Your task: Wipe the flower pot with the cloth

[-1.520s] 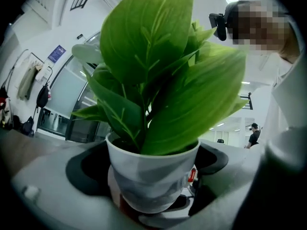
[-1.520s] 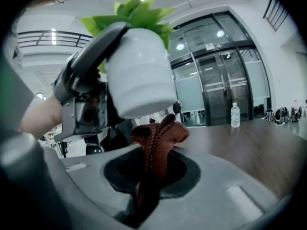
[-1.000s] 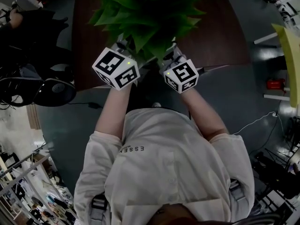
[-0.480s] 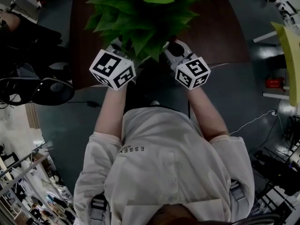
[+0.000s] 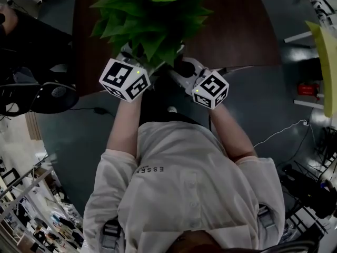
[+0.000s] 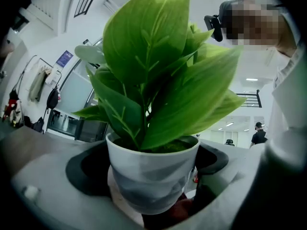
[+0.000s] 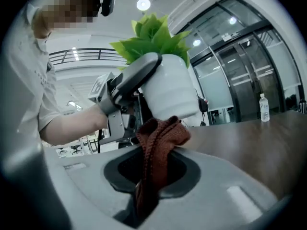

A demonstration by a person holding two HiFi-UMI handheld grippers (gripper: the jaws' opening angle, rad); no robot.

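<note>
A white flower pot (image 6: 152, 176) with a leafy green plant (image 6: 153, 71) sits between the jaws of my left gripper (image 6: 153, 195), which is shut on the pot's sides. In the right gripper view the pot (image 7: 170, 92) is tilted above the brown table (image 7: 259, 143), with the left gripper (image 7: 132, 80) clamped on it. My right gripper (image 7: 153, 176) is shut on a rust-brown knitted cloth (image 7: 158, 138), whose top presses against the pot's lower side. In the head view the leaves (image 5: 150, 20) hide the pot; the left gripper (image 5: 134, 57) and the right gripper (image 5: 181, 71) meet below them.
A dark wooden table (image 5: 237, 30) lies under the plant. A clear water bottle (image 7: 262, 107) stands far off on it. An office chair (image 5: 52, 96) is on the floor at left, and a yellow object (image 5: 324, 62) and a small red item (image 5: 308, 91) at right.
The right gripper with the cloth swung out to the right, then came back left and lower against the pot. The left gripper and plant drifted slightly left.
</note>
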